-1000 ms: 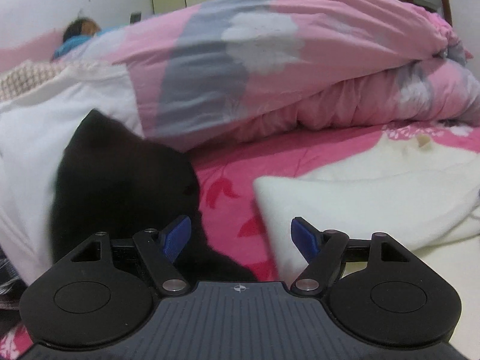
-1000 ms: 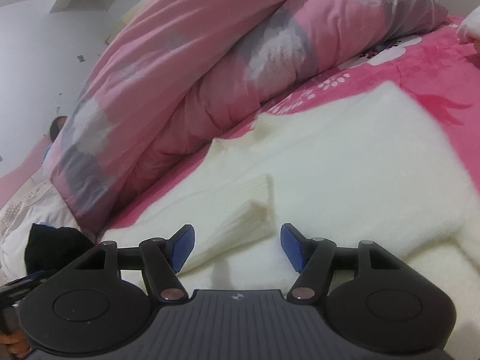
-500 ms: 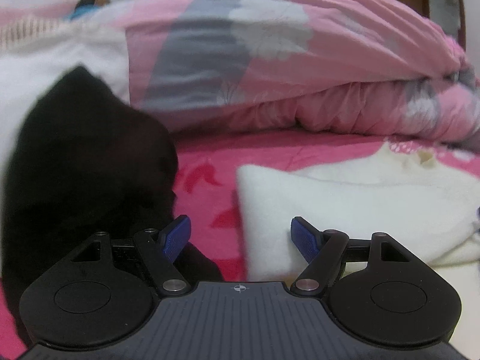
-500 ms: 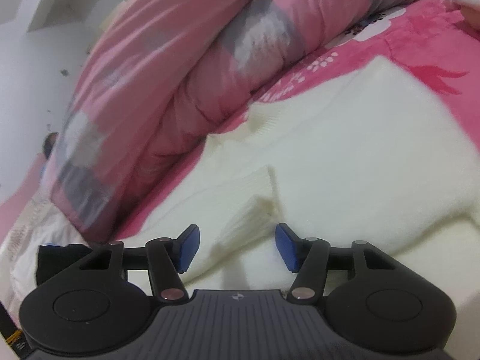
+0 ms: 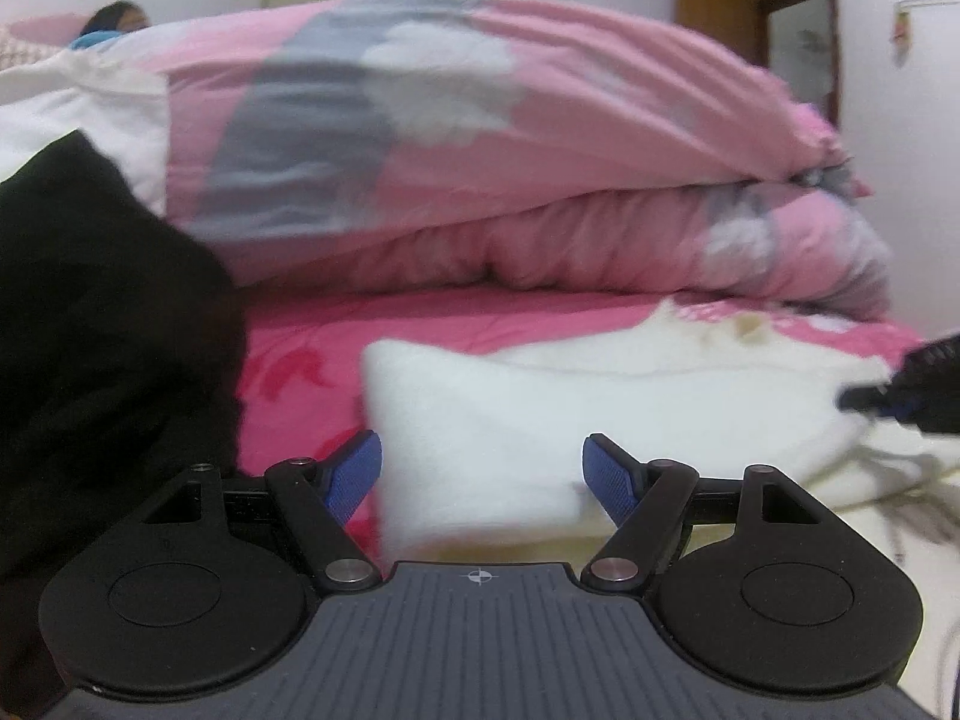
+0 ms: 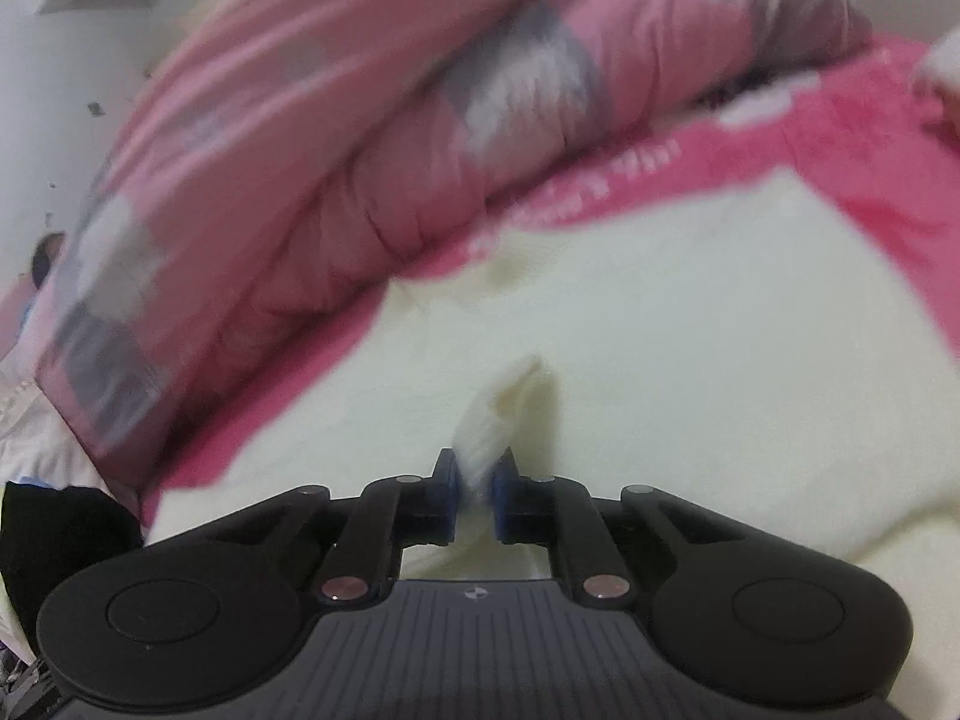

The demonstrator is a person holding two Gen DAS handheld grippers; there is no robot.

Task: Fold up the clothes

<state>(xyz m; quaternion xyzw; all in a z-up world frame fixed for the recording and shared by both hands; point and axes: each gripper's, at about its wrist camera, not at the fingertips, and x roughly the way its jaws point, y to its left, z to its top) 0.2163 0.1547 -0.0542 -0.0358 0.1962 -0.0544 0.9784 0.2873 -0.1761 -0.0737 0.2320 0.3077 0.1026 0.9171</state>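
A fluffy cream-white sweater (image 6: pixel 690 324) lies spread on the pink bed sheet (image 6: pixel 852 132). My right gripper (image 6: pixel 477 483) is shut on the sweater's ribbed sleeve cuff (image 6: pixel 498 402), which sticks up between the blue pads. In the left wrist view the same sweater (image 5: pixel 570 408) shows a folded corner straight ahead, between the blue fingertips (image 5: pixel 357 471) of my left gripper (image 5: pixel 483 471), which is open and holds nothing. The right gripper (image 5: pixel 918 384) appears as a dark blur at the right edge of that view.
A bulky pink and grey quilt (image 5: pixel 480 162) is piled along the far side of the bed. A black garment (image 5: pixel 102 348) lies close at the left, with white bedding (image 5: pixel 78 96) behind it. A person (image 5: pixel 117 21) lies at the far left. A wooden door (image 5: pixel 774 48) stands at back right.
My right gripper has gone from open to shut, pinching the sleeve cuff. The left gripper moved right toward the sweater's corner, so the black garment slid to the left edge; it stays open.
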